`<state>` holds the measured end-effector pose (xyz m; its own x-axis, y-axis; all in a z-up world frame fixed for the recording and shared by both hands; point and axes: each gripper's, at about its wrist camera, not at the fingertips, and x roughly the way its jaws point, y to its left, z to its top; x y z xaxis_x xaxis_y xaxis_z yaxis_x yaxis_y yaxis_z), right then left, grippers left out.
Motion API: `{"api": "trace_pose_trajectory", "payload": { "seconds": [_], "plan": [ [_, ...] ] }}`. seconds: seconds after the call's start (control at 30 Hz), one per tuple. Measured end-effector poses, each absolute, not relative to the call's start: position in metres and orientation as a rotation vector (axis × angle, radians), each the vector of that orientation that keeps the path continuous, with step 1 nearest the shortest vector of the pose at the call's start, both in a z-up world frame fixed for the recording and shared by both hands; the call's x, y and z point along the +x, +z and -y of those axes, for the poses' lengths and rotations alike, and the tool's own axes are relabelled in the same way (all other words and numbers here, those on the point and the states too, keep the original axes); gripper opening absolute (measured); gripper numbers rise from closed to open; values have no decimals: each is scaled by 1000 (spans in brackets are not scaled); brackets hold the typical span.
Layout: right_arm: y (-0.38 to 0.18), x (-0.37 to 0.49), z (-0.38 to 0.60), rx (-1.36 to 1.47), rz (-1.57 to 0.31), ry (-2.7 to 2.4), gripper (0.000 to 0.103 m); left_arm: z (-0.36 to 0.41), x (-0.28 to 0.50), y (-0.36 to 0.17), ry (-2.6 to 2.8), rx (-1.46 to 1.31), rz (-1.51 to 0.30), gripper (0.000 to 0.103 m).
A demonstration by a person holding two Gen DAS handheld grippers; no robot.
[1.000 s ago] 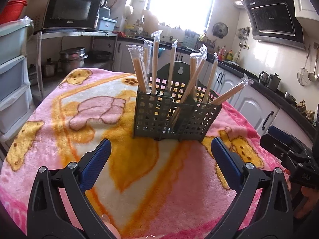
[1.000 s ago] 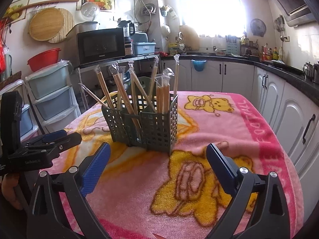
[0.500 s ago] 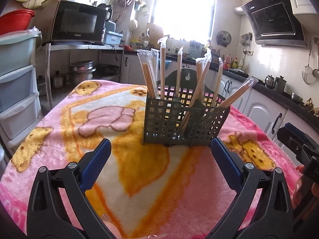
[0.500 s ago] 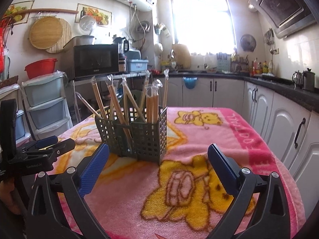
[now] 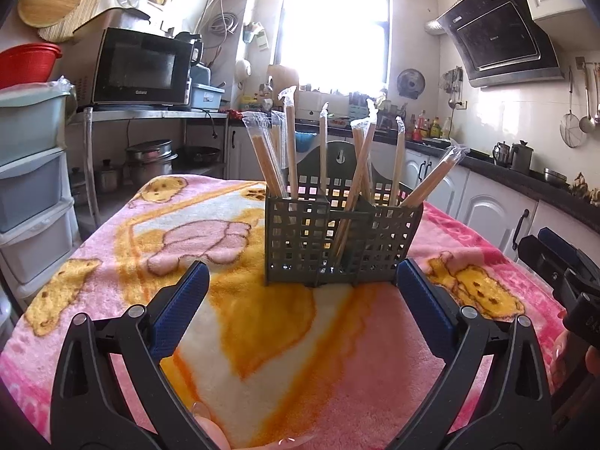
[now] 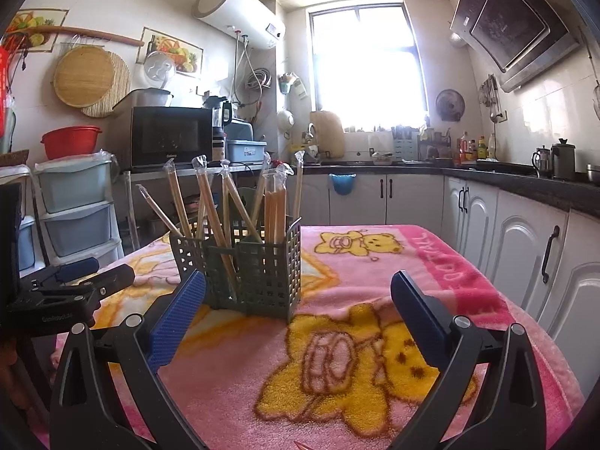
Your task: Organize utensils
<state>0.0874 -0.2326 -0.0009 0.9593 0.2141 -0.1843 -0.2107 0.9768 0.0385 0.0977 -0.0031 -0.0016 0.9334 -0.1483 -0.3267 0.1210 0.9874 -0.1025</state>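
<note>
I find my left gripper [image 5: 302, 292] and right gripper [image 6: 298, 300] both spread wide, holding nothing. Wrapped chopsticks [image 5: 288, 150] stand in the caddy [image 5: 337, 243].

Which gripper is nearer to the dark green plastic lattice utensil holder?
Left, narrowly. The left gripper faces the holder's broad front squarely; the right gripper sits off its corner, toward the holder's right.
</note>
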Motion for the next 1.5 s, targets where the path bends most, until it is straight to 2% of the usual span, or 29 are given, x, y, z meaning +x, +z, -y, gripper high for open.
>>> {"api": "trace_pose_trajectory", "payload": {
  "seconds": [1.5],
  "plan": [
    [0,87,232,13,-187,217,96,0,96,-1,-131,-95,-336,93]
  ]
}}
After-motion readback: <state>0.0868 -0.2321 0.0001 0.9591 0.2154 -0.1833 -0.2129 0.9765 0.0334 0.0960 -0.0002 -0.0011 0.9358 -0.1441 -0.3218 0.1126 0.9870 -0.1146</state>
